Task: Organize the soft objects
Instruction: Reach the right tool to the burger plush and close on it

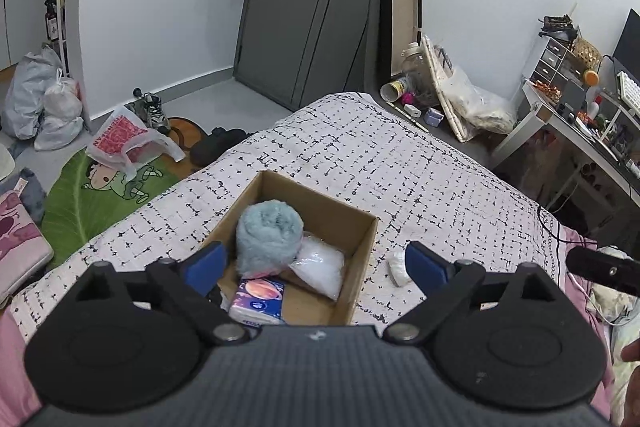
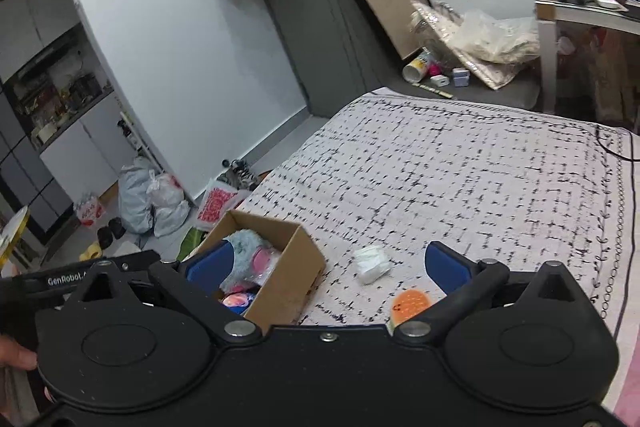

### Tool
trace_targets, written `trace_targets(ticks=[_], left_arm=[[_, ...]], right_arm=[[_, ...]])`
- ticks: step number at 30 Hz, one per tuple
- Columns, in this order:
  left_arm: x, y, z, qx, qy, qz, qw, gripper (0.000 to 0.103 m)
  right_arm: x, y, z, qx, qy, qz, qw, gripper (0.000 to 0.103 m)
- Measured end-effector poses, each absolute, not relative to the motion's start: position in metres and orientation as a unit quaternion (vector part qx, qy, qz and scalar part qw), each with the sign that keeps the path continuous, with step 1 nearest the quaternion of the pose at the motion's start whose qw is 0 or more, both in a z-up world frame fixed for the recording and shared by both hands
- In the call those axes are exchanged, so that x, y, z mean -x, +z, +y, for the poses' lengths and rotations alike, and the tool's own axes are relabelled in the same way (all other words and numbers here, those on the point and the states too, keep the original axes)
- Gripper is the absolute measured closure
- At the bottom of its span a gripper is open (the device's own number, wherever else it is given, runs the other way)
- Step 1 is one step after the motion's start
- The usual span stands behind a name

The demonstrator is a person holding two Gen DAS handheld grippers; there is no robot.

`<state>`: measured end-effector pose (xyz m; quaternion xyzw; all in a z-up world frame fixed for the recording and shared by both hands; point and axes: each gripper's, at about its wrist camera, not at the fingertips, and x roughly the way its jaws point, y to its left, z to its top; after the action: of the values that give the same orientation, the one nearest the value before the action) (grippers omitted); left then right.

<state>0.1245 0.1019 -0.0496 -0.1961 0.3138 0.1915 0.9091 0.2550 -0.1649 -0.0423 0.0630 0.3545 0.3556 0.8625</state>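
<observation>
- My left gripper (image 1: pixel 314 263) gapes wide, gripping nothing, above the brown cardboard box (image 1: pixel 360 259) holding a rolled fluffy blue towel (image 1: pixel 268 237).
- My right gripper (image 2: pixel 330 265) gapes equally, empty; a small white crumpled cloth (image 2: pixel 373 263) lies on the bedspread (image 2: pixel 460 167) between its fingers.

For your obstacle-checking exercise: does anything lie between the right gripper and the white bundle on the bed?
Nothing visible does. The white bundle lies on bare bedspread ahead of the open right gripper.

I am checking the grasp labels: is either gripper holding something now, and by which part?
Nothing is held. The left gripper stands open above the cardboard box, and the right gripper is open over the bed.
</observation>
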Motion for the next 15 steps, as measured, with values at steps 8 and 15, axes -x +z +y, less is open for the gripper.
trace_targets(ticks=[8, 15], left_arm=[[-0.131, -0.05, 0.074, 0.182, 0.189, 0.317, 0.911, 0.008], [-0.135, -0.052, 0.051, 0.176, 0.205, 0.311, 0.911, 0.008]], right_arm=[[-0.26, -0.051, -0.184, -0.058, 0.343, 0.359, 0.866, 0.0], [-0.259, -0.054, -0.195, -0.045, 0.355, 0.357, 0.863, 0.0]])
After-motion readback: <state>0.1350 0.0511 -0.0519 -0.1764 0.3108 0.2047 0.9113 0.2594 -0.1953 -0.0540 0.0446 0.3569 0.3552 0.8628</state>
